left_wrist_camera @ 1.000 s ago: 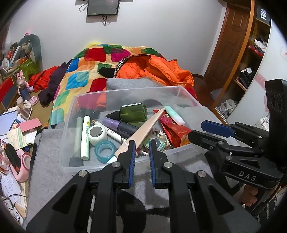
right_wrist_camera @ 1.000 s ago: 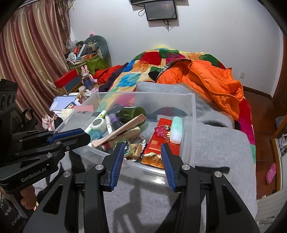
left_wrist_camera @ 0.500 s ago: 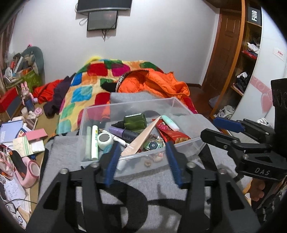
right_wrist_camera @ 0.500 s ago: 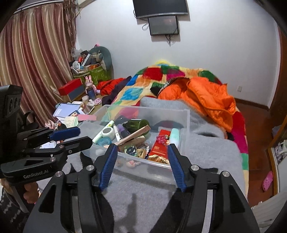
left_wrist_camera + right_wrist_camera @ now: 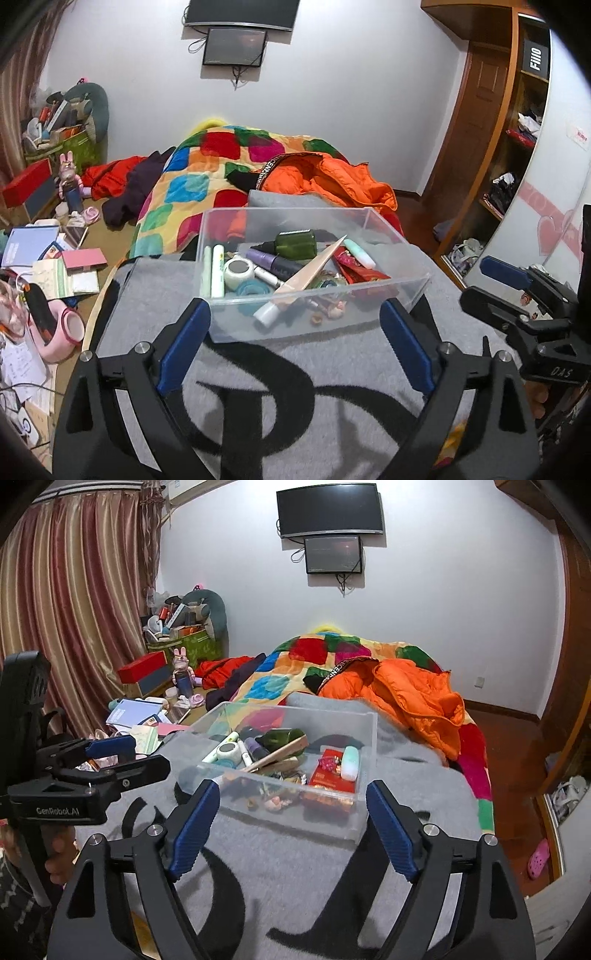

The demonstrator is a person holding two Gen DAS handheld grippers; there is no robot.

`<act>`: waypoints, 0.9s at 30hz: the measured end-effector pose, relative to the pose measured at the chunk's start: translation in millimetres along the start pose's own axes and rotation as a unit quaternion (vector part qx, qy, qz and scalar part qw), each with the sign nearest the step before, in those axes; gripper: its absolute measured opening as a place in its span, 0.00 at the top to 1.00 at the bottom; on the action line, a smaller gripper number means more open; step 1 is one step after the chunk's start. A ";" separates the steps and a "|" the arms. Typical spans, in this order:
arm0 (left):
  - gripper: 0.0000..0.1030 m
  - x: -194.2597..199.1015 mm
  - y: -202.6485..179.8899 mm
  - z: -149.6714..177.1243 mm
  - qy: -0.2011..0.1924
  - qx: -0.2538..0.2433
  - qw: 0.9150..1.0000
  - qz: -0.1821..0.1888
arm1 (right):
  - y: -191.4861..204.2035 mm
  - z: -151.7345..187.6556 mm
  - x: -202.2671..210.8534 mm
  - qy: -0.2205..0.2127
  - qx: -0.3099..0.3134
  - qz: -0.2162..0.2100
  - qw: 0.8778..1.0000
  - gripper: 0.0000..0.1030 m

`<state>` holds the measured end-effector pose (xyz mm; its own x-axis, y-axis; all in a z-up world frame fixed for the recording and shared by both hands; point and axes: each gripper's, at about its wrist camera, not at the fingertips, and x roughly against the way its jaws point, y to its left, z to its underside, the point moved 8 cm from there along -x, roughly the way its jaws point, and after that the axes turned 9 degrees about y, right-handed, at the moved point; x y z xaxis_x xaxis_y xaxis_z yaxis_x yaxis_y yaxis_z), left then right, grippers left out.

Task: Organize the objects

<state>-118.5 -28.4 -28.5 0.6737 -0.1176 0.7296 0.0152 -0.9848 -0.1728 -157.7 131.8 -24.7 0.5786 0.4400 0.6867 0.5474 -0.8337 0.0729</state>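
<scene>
Orange jacket [image 5: 332,181] on patchwork quilt [image 5: 207,166] — two wall screens [image 5: 330,524], striped curtains [image 5: 70,602].

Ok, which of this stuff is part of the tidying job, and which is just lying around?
Job: clear box, green bottle, tape roll, red packet, left tongs, right tongs.
Lying about: orange jacket, patchwork quilt, wall screen, toy rabbit.

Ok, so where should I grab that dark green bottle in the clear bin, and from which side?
Grip the green bottle across its round body, coming from above. It lies on its side atop the pile in the bin, body exposed; its narrow black neck points left, toward crowding tubes.
</scene>
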 end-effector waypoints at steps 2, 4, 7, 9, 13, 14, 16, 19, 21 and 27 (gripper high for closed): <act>0.09 1.7 0.9 3.3 -0.002 -0.001 1.000 -0.006 | -1.6 3.0 1.6 0.000 -0.008 -0.001 1.000 0.23; 0.09 3.9 -0.3 7.8 -0.003 -0.008 1.000 -0.011 | -2.2 6.2 4.7 0.000 -0.019 -0.003 1.000 0.23; 0.09 6.3 -4.3 13.2 -0.006 -0.021 1.000 -0.022 | -3.4 9.8 7.7 -0.002 -0.028 -0.006 1.000 0.22; 0.09 7.7 -7.2 15.6 -0.008 -0.028 0.999 -0.029 | -2.5 11.1 9.8 -0.003 -0.030 -0.006 1.000 0.22; 0.09 7.9 -12.3 20.4 -0.007 -0.033 0.999 -0.028 | -0.8 12.7 13.3 -0.005 -0.031 -0.008 0.999 0.22; 0.09 7.6 -13.4 21.3 -0.006 -0.033 0.999 -0.026 | -0.8 13.4 13.6 -0.005 -0.032 -0.009 0.999 0.22; 0.09 7.2 -15.6 22.5 -0.004 -0.035 0.999 -0.023 | -0.7 14.3 13.6 -0.004 -0.033 -0.009 0.999 0.22; 0.09 7.4 -18.6 23.7 -0.004 -0.036 0.999 -0.020 | -0.4 16.1 12.9 -0.002 -0.033 -0.010 0.999 0.22; 0.09 8.0 -19.8 23.5 -0.005 -0.037 0.999 -0.018 | -0.5 17.5 13.0 -0.001 -0.034 -0.011 0.999 0.22; 0.09 9.4 -23.9 21.3 -0.008 -0.040 0.999 -0.017 | -2.3 20.5 12.3 0.002 -0.038 -0.014 0.999 0.22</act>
<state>-96.9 -3.2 -31.6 0.6851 -0.0826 0.7237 -0.0204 -0.9953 -0.0943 -139.5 146.0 -31.3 0.5618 0.4625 0.6860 0.5160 -0.8440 0.1464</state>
